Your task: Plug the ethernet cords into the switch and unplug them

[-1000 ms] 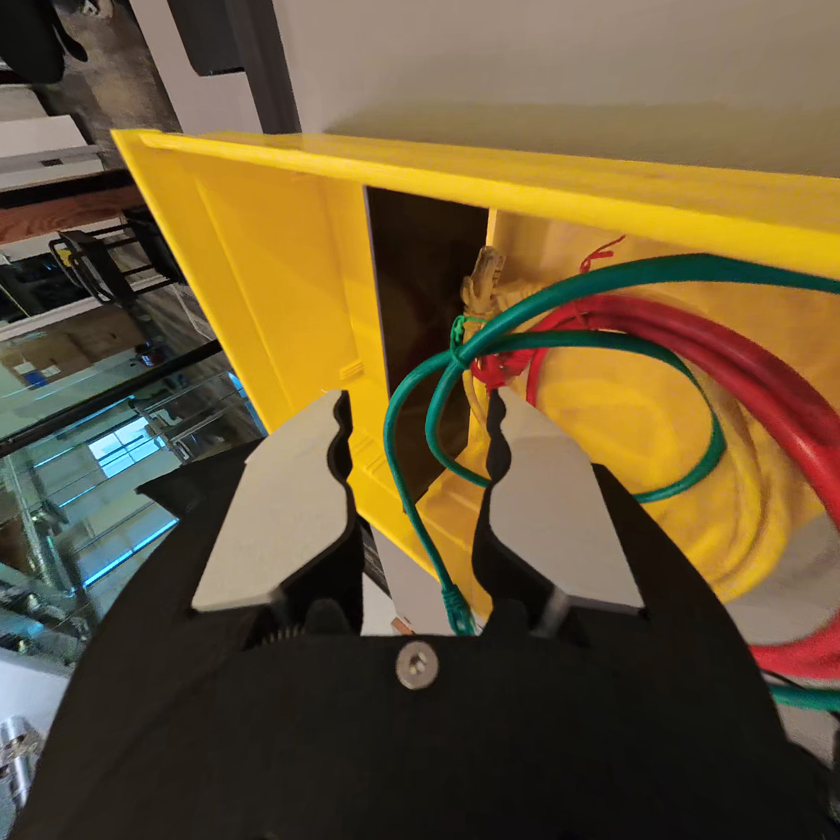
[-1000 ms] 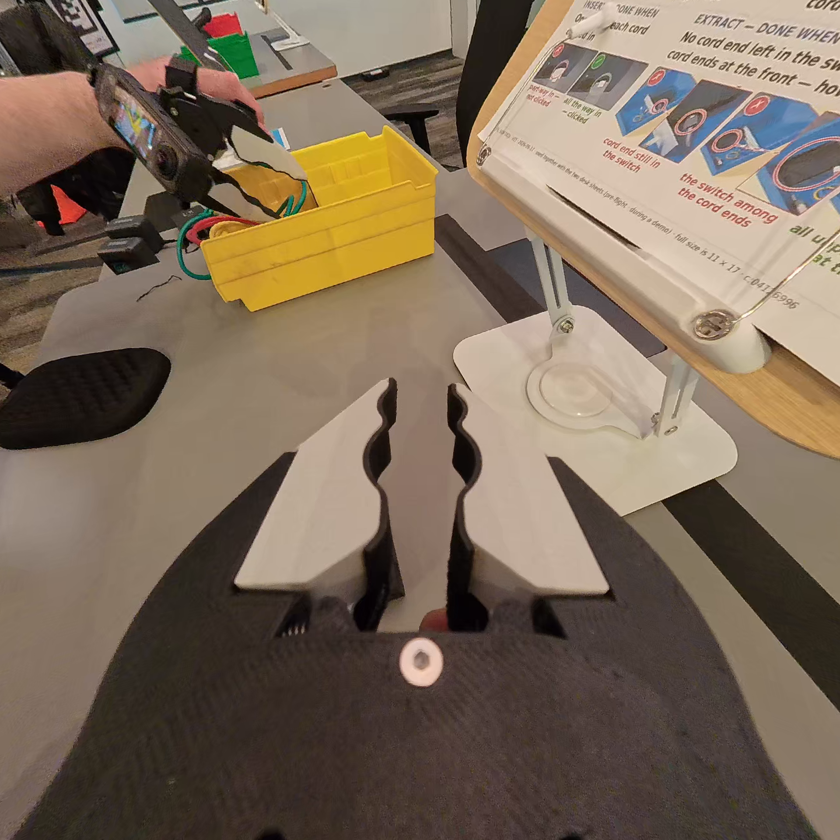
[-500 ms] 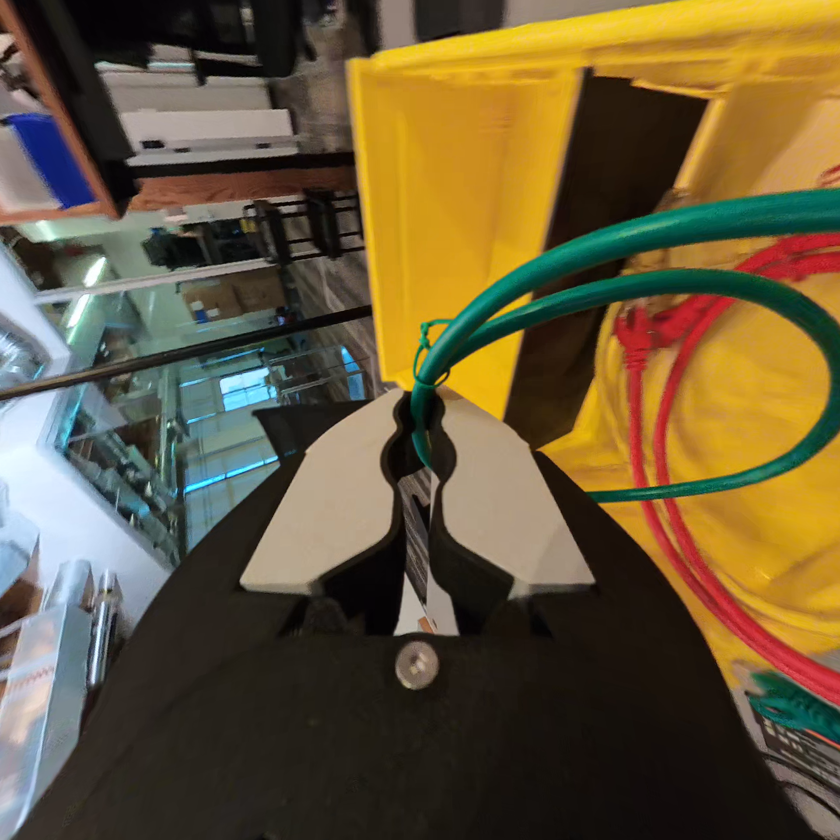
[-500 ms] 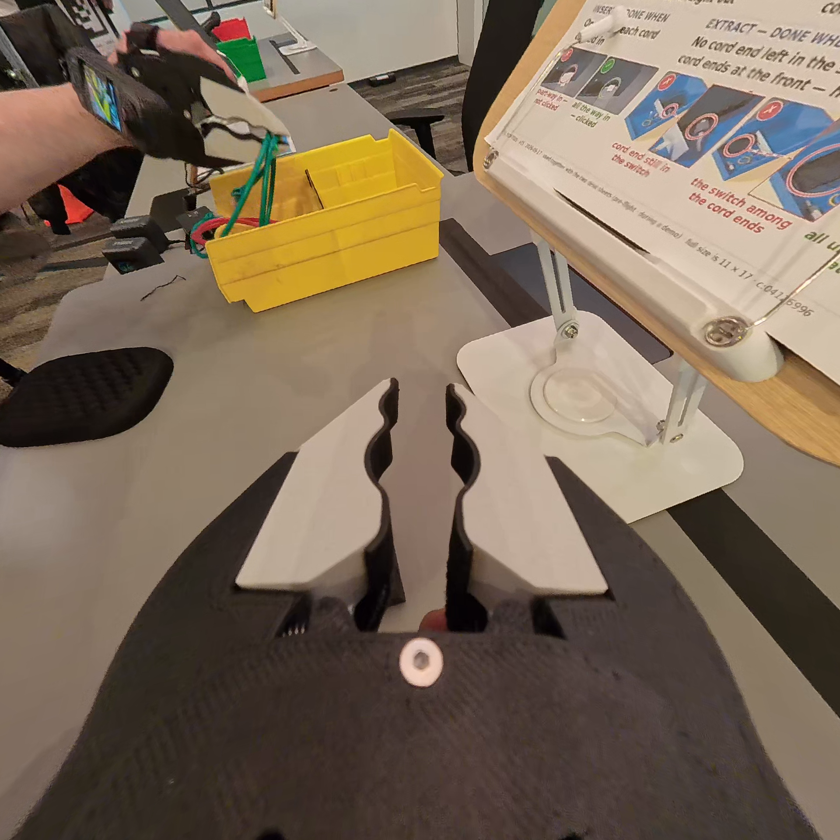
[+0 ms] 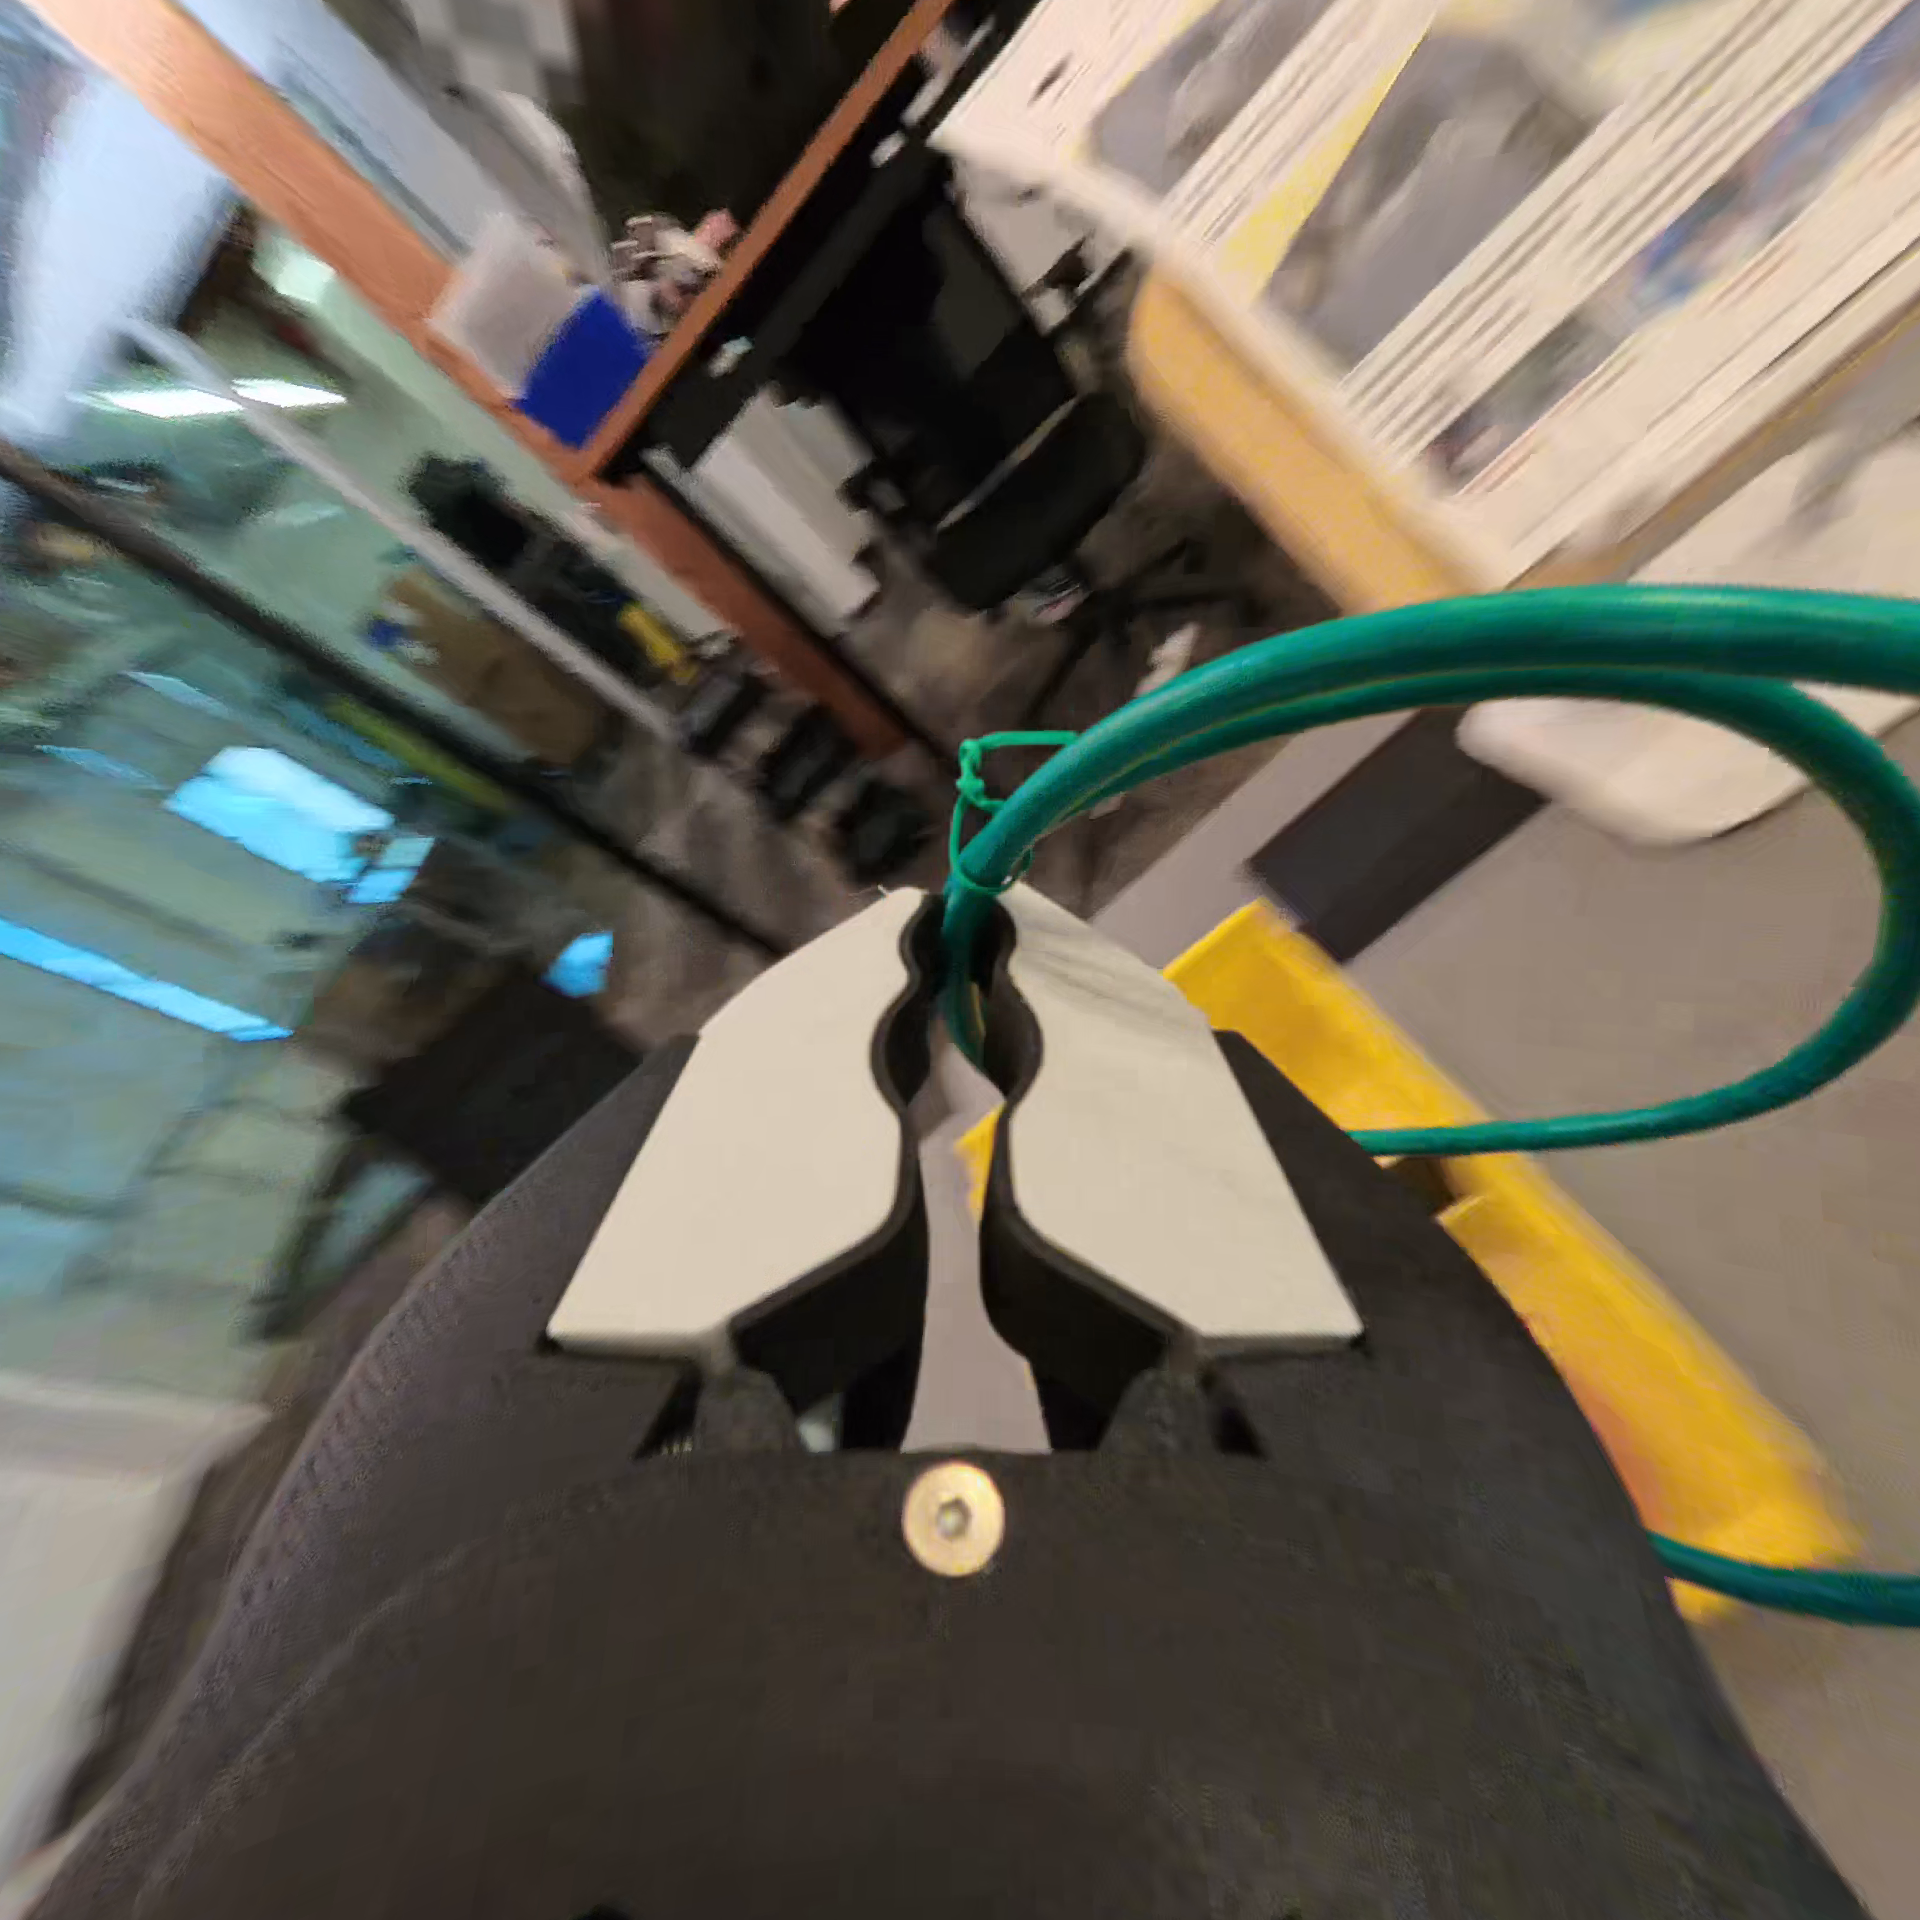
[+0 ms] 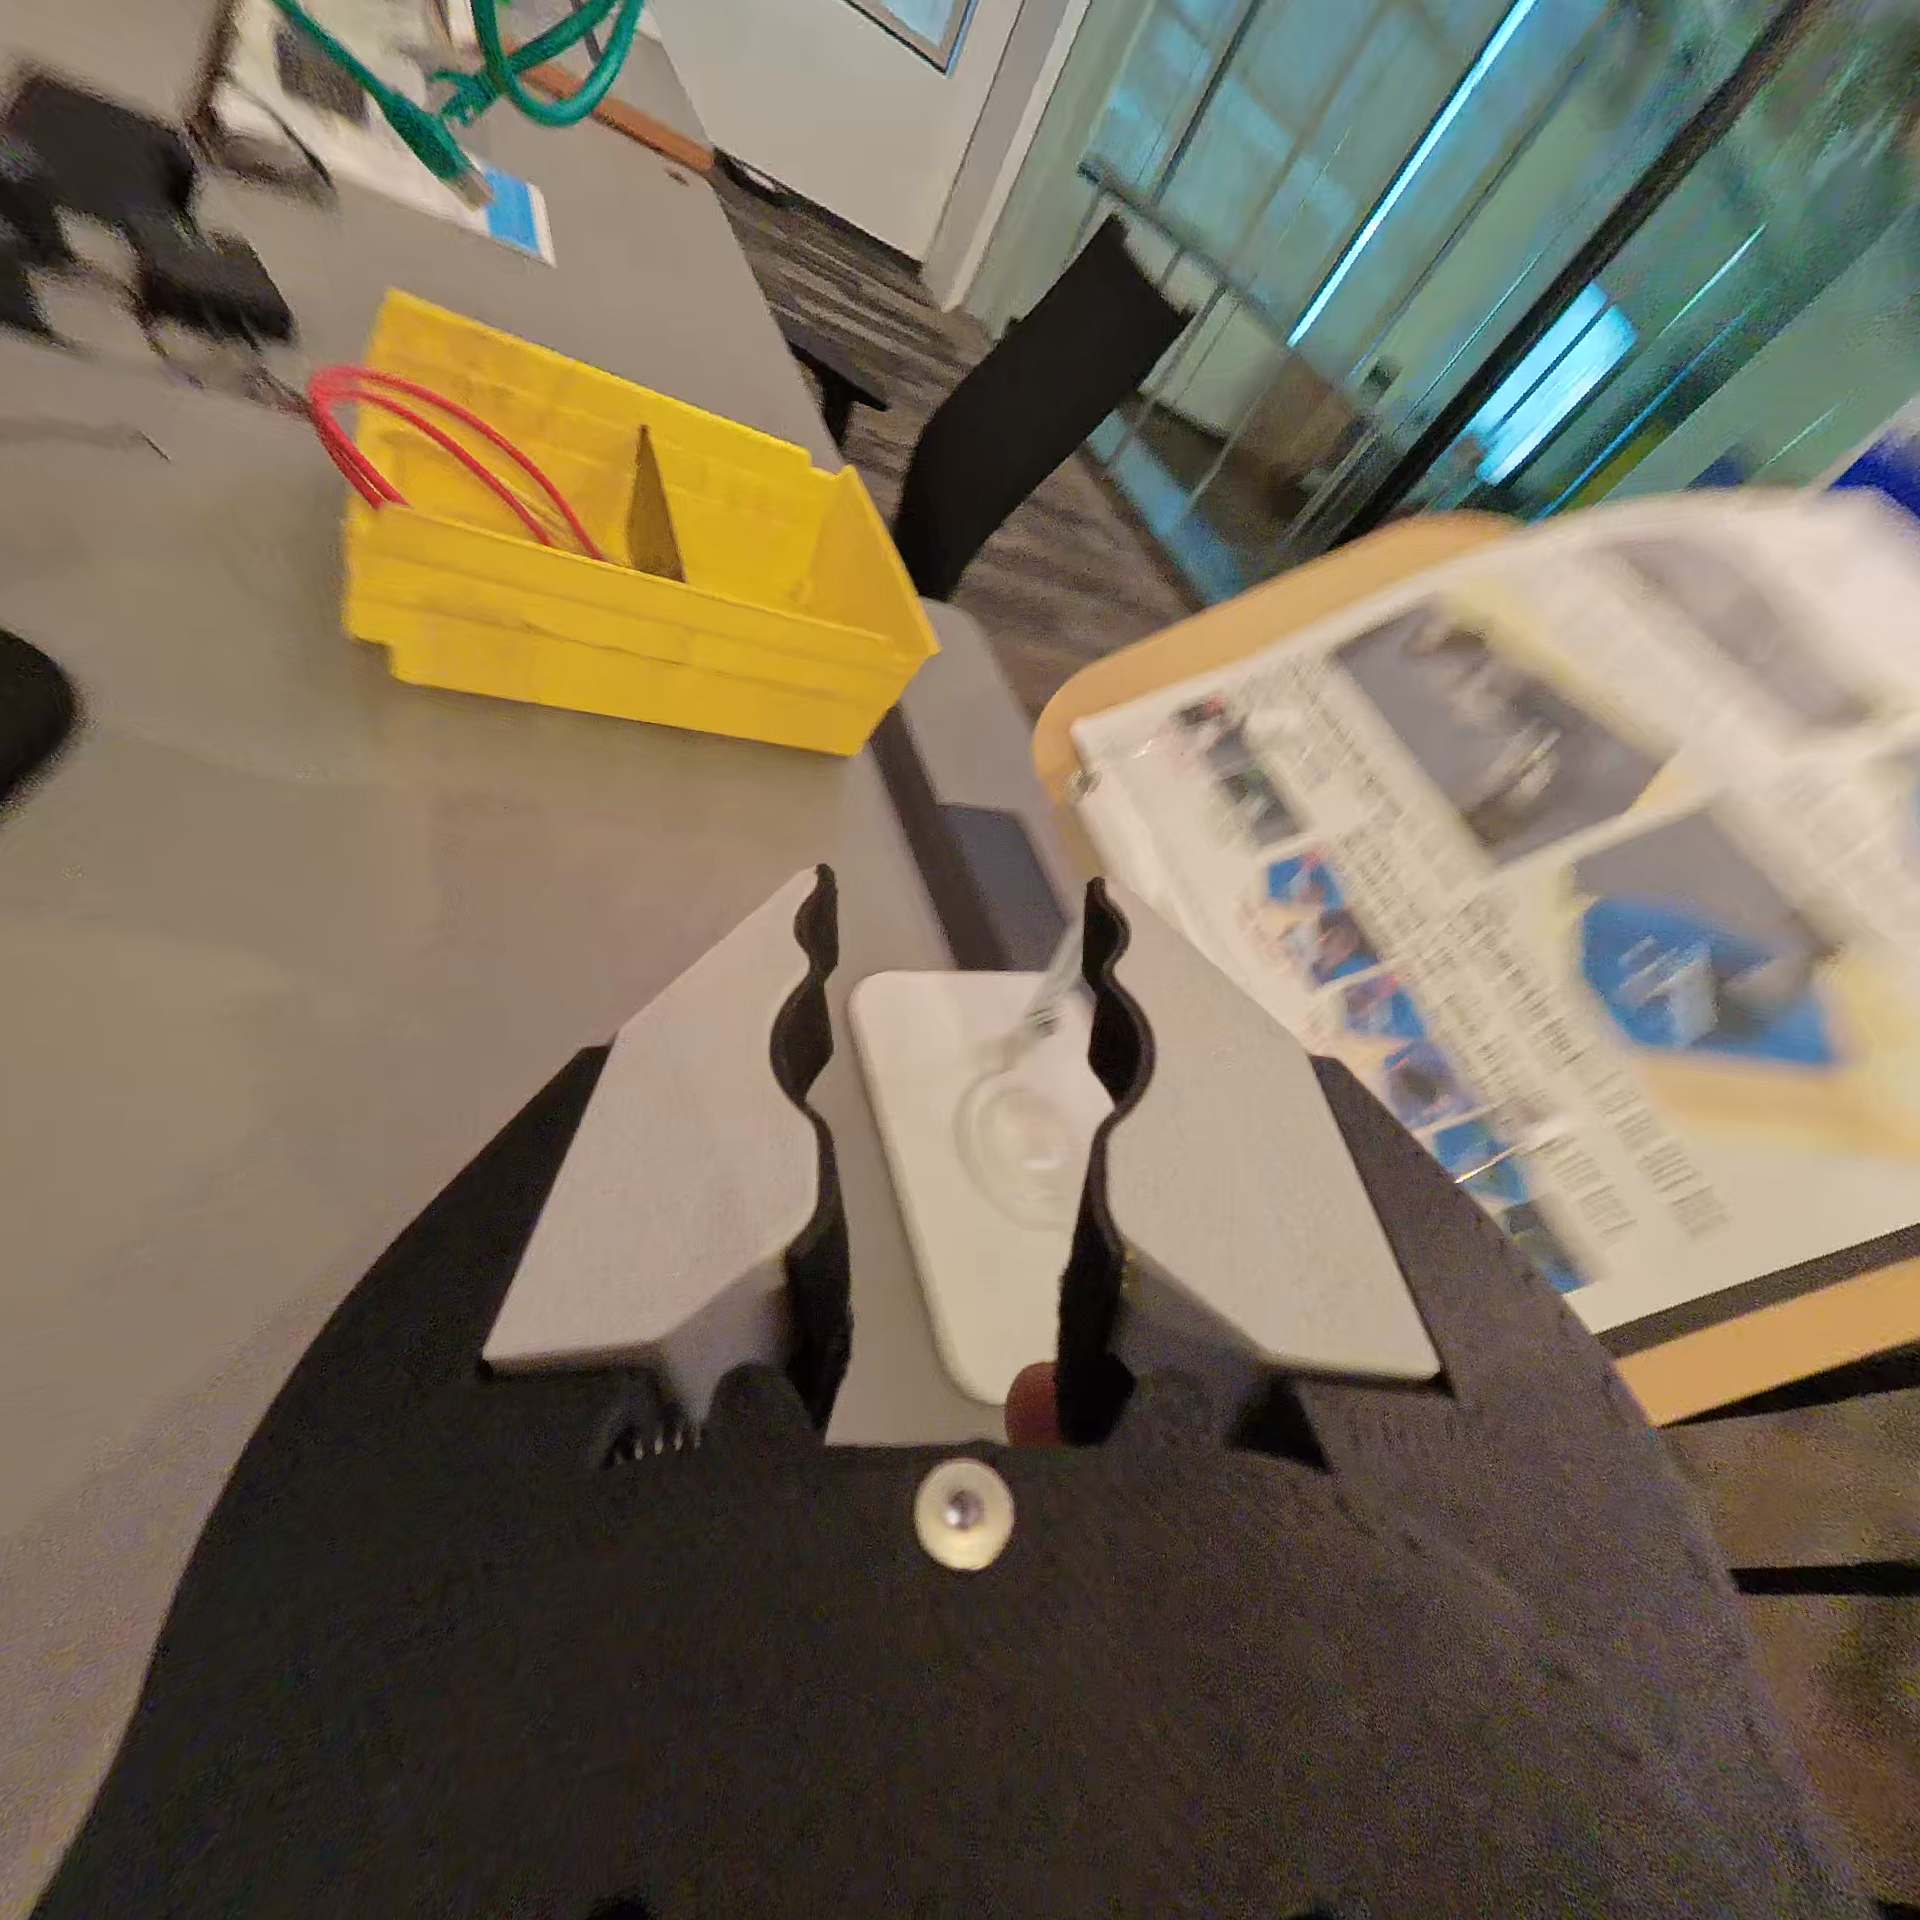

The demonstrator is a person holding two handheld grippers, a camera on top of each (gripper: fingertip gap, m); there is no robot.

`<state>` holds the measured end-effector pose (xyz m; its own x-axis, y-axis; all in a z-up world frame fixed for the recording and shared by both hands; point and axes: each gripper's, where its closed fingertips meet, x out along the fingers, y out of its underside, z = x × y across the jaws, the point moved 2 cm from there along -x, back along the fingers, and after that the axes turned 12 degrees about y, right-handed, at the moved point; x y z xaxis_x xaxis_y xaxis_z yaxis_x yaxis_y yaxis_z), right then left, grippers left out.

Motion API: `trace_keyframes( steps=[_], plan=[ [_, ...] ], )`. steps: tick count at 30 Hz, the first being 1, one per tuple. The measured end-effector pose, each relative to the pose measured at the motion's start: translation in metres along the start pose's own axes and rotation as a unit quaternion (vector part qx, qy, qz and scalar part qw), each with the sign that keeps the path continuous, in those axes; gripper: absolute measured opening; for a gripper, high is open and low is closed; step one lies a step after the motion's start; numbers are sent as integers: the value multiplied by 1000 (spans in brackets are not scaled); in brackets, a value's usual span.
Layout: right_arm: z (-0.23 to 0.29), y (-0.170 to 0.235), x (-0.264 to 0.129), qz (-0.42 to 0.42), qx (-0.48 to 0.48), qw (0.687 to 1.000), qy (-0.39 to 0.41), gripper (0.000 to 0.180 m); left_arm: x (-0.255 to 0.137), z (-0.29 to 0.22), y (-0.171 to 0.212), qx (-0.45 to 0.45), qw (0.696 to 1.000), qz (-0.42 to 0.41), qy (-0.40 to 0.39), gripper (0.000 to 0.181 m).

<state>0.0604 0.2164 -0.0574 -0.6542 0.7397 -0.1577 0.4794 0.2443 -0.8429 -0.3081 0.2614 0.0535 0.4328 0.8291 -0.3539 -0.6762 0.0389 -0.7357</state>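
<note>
My left gripper (image 5: 961, 935) is shut on the coiled green ethernet cord (image 5: 1455, 644) just below its green twist tie and holds it in the air above the yellow bin (image 5: 1455, 1195). In the right wrist view the green cord (image 6: 499, 83) hangs at the top edge with a plug (image 6: 457, 171) dangling. The left gripper itself is out of that view. The yellow bin (image 6: 623, 613) holds a red cord (image 6: 447, 436) and a dark upright flat piece (image 6: 649, 520). My right gripper (image 6: 956, 904) is open and empty above the grey table (image 6: 312, 883).
A document stand with a white base (image 6: 935, 1060) and a wooden board bearing a printed sheet (image 6: 1507, 883) is close on the right. A black chair (image 6: 1018, 416) stands beyond the table's far edge. A black pad (image 6: 21, 707) lies at the left edge.
My left gripper closed on the green cord and lifted it up out of the bin. My right gripper opened wider and swung, so the stand is now closer to it.
</note>
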Motion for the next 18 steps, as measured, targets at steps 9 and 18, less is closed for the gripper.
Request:
trace_keyframes(
  steps=[9, 18],
  plan=[
    [73, -110, -29, -99, -482, 864, 112, 91, 76, -150, -62, -96, 927, -2, 363, 6],
    [91, -95, -6, -82, -652, 749, 85, 93, 121, -254, -91, -46, 858, 37, 511, 6]
  ],
)
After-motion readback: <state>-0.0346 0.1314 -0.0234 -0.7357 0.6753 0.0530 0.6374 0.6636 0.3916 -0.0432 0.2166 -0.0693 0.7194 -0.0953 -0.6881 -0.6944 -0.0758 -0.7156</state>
